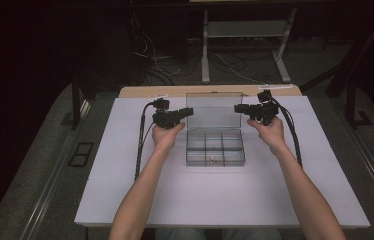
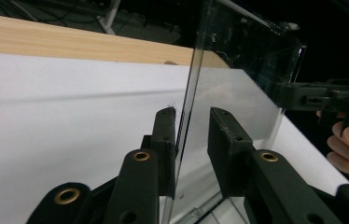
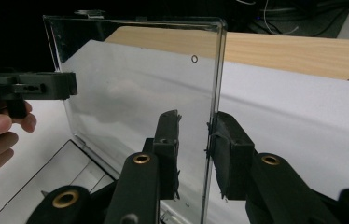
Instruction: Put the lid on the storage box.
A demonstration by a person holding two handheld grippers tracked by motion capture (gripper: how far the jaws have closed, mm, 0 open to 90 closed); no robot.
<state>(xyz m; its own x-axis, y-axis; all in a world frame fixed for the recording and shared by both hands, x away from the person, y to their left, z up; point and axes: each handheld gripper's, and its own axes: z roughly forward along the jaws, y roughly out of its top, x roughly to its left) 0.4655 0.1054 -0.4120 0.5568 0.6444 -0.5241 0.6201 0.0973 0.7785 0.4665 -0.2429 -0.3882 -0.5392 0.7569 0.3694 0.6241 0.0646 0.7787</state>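
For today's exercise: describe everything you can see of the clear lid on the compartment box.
The lid is a clear, hard-looking plastic panel with rounded corners. It stands upright, open, joined along its bottom edge to the back of the compartment box on the white table. The left gripper straddles its left edge, the right gripper its right edge; jaws look close but not clamped.

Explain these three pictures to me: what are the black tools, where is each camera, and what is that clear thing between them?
A person holds a two-jaw tool in each hand: the left gripper and the right gripper. The high view looks down on the white table; each of the other two pictures comes from a camera riding on one gripper, looking along its jaws. On the table stands a clear compartment box with its lid raised upright. Each gripper's jaws straddle one side edge of the lid, with gaps visible, so neither is clamped.
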